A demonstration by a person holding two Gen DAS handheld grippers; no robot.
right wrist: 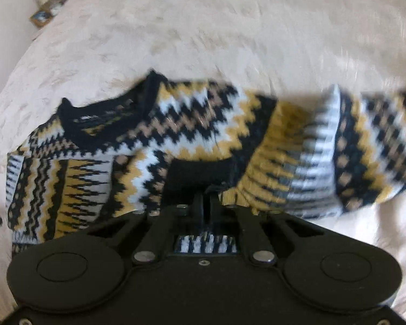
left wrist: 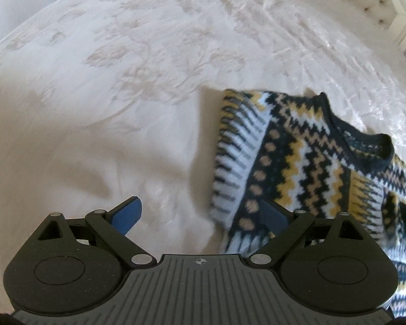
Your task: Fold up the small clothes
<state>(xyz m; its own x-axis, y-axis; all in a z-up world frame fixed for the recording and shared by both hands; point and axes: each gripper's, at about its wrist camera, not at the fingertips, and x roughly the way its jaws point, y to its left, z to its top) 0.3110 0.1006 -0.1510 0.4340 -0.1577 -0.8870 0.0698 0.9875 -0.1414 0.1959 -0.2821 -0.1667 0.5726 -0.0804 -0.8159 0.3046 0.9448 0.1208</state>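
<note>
Sweater [right wrist: 192, 135] fabric sits pinched in the right gripper [right wrist: 206, 197], whose fingers are clenched on a black cuff or hem edge near the middle of the garment. From that grip the knit spreads both ways across the bed [right wrist: 230, 35]: black neckline to the left, a patterned sleeve lying out to the right, blurred. It carries zigzag bands of black, yellow, tan and pale blue. The left gripper [left wrist: 200, 216] hangs over the bed with its blue-padded fingers [left wrist: 127, 215] spread apart and released, nothing between them; the right-hand pad overlaps the sweater's folded edge in view, contact unclear. A tufted headboard [left wrist: 365, 0] stands beyond the pale patterned bedspread.
</note>
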